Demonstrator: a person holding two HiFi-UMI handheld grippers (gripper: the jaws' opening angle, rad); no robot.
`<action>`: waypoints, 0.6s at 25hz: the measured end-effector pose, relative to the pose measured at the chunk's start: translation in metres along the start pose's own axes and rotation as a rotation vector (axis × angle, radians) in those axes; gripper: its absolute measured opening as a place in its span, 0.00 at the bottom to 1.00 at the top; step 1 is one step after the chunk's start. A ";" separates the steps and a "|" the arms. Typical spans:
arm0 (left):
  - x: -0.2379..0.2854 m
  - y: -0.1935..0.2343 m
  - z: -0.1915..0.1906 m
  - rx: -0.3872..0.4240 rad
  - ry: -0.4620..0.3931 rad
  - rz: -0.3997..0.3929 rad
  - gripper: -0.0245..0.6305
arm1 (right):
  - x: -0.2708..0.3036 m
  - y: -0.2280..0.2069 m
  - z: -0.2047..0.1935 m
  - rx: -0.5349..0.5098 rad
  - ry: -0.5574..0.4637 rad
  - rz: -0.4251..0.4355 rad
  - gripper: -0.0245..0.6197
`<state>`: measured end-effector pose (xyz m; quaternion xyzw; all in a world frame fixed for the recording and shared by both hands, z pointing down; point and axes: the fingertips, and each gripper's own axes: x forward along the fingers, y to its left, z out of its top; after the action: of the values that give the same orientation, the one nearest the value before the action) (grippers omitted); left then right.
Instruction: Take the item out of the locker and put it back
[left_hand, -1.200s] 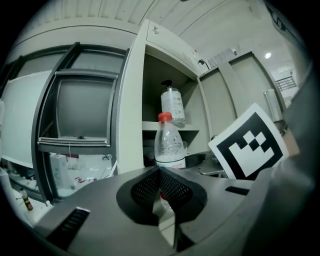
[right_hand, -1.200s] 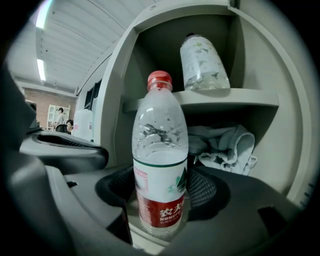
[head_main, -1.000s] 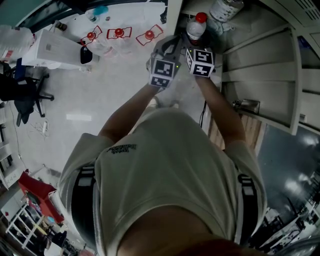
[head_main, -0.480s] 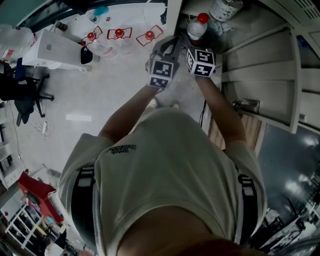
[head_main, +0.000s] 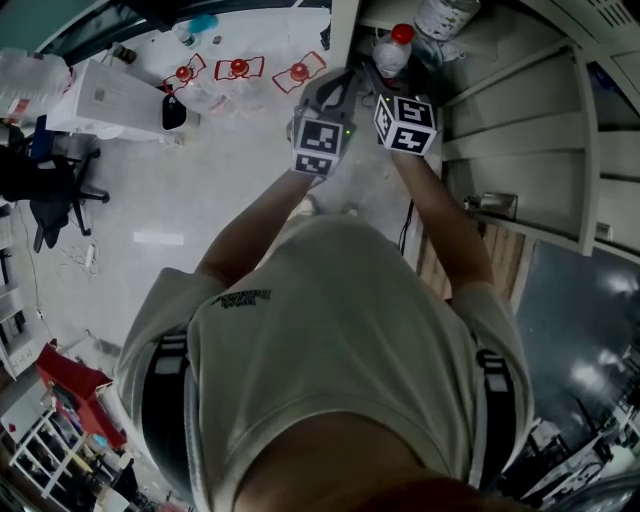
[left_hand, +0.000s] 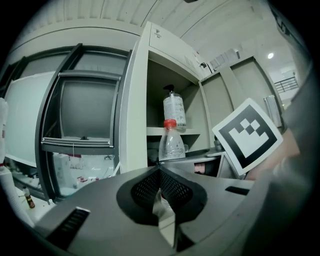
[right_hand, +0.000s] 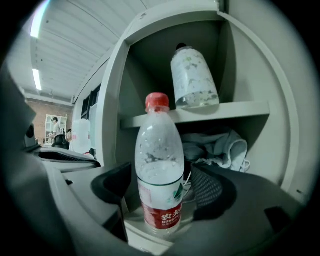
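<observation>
Hanging in front of the open locker (left_hand: 134, 100), the left claw (left_hand: 160, 172) has its two meshed pads pressed together, with nothing caught between them. Just beyond its tips and slightly to the right, the red-capped water bottle (left_hand: 171, 142) stands upright at the front of the lower compartment. Above the water bottle, a dark-topped bottle (left_hand: 174, 109) sits on the shelf (left_hand: 165, 131). Farther right, the marker cube (left_hand: 247, 135) of the other claw fills the edge of the left gripper view. The right claw (right_hand: 160, 192) is spread wide, with the water bottle standing between its jaws and a narrow gap showing on either side. Behind the bottle, toward the right jaw, a crumpled pale cloth (right_hand: 216, 147) lies in the same compartment.
</observation>
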<state>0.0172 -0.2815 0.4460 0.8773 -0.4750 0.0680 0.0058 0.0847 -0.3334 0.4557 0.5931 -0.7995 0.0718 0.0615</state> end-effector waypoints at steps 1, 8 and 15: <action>-0.001 0.001 0.003 0.001 -0.006 0.002 0.06 | -0.004 -0.001 0.006 0.004 -0.009 -0.005 0.63; -0.013 0.007 0.034 0.021 -0.055 0.017 0.06 | -0.037 0.000 0.051 0.009 -0.086 0.009 0.62; -0.032 0.008 0.074 0.039 -0.119 0.013 0.06 | -0.075 0.008 0.096 0.025 -0.162 0.046 0.57</action>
<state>0.0016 -0.2650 0.3685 0.8766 -0.4789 0.0248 -0.0400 0.0974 -0.2784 0.3471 0.5792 -0.8143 0.0349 -0.0126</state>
